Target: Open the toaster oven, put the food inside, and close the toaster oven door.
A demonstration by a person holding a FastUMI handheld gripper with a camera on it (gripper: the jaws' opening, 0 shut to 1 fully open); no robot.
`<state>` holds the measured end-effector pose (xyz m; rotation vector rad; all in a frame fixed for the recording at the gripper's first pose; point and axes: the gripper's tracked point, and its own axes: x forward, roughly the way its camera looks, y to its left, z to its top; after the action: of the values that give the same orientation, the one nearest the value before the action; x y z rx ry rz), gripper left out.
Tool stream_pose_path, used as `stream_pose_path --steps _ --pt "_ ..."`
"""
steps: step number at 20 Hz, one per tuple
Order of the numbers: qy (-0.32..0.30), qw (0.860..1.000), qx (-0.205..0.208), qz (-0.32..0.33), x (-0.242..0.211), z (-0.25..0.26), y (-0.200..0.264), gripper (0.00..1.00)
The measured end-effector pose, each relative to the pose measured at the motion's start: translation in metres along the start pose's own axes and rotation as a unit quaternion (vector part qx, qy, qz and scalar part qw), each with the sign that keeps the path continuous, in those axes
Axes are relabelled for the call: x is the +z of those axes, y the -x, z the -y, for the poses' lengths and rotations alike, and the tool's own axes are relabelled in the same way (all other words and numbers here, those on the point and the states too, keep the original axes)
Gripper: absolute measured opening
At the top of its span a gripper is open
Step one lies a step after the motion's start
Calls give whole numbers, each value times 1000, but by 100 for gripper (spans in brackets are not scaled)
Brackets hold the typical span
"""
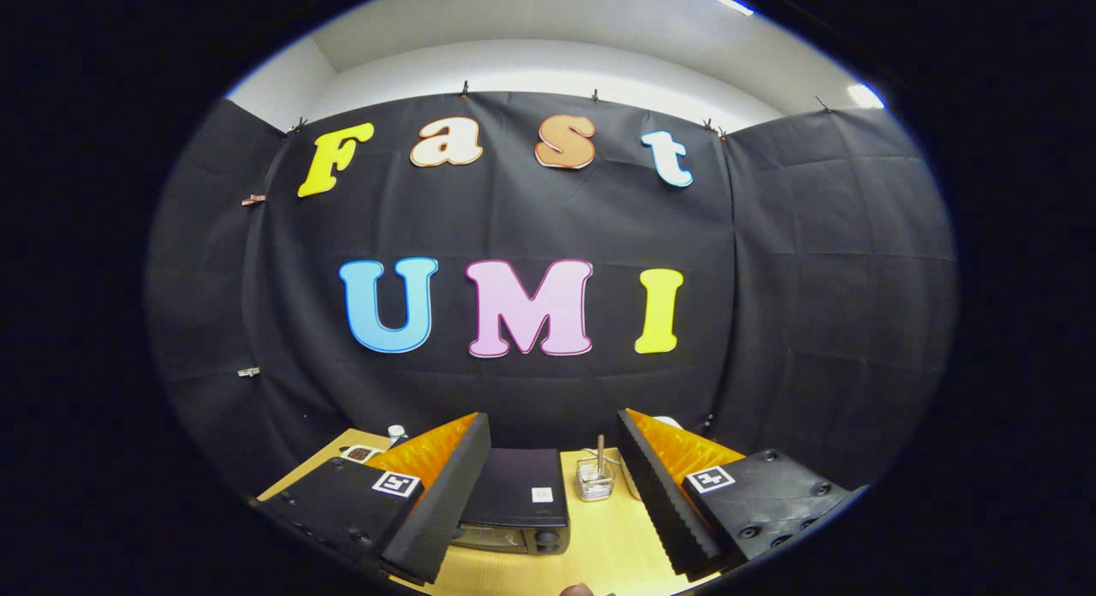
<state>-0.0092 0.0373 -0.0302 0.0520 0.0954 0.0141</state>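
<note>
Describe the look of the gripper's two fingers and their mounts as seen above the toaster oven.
The gripper has two wedge-shaped fingers with ridged, sawtooth inner faces. Each sits on a dark, bolted mount carrying a square black-and-white marker tag. The fingers stand open, with the toaster oven between and just beyond them on the wooden table.

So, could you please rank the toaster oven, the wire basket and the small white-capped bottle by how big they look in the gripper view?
1. Toaster oven, between the open gripper's fingers, clearly largest.
2. Wire basket, just beside the oven on the wooden table.
3. White-capped bottle, smallest; it stands farther back and is partly hidden by a finger, so its true size is unsure.
</note>
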Motion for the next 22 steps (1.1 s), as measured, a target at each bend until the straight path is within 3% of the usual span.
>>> stream_pose_path --steps 9,22 --pt "-1 999 -43 22 21 43 10 96" --pt "6 999 -42 24 26 35 24 96"
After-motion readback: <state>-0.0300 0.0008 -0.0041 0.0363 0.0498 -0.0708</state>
